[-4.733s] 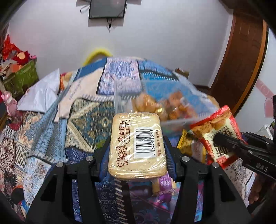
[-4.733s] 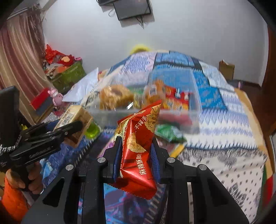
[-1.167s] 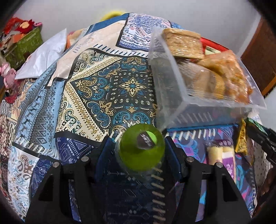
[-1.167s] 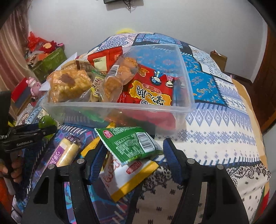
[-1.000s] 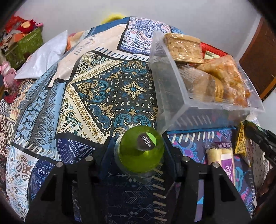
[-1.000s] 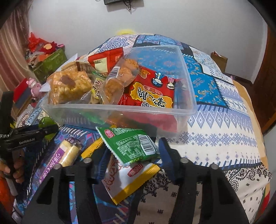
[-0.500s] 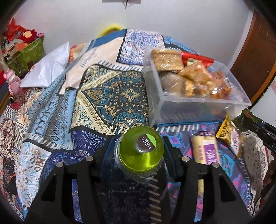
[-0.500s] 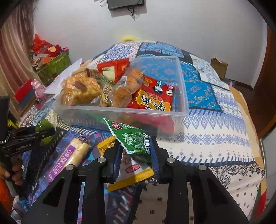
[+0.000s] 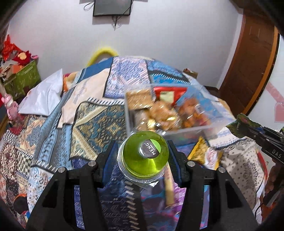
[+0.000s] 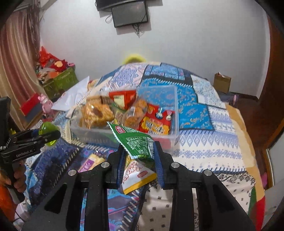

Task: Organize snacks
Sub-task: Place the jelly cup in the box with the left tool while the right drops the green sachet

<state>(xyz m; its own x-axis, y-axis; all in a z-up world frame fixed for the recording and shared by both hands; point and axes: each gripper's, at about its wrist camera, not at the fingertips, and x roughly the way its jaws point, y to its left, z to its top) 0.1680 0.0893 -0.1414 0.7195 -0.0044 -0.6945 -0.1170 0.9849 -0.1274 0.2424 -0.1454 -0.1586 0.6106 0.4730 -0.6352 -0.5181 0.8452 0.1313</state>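
The jelly cup (image 9: pixel 143 159), green with a dark round label, is pinched between the blue pads of the left gripper (image 9: pixel 143 160) and held clear of the bedspread (image 9: pixel 88 113), just short of the near wall of the clear bin (image 9: pixel 186 132). The green packet (image 10: pixel 137 142) is pinched by its lower part between the pads of the right gripper (image 10: pixel 139 160), its printed face and barcode turned up, likewise raised above the bedspread in front of the bin's near wall. The bin stands on the patterned bedspread towards the middle of the bed and holds wrapped golden cakes (image 10: pixel 96 113), a red packet (image 10: pixel 156 122) lying flat at its right side and another red packet (image 10: pixel 122 99) at its far side. On the bedspread under and near the right gripper lie a yellow-and-white packet (image 10: pixel 137 175) and a purple-and-yellow bar (image 10: pixel 90 162). A white bag (image 9: pixel 44 96) lies towards the bed's left edge. Beyond that edge stands a green box (image 10: pixel 60 82) heaped with red items. A dark screen (image 10: pixel 130 15) hangs on the white wall.
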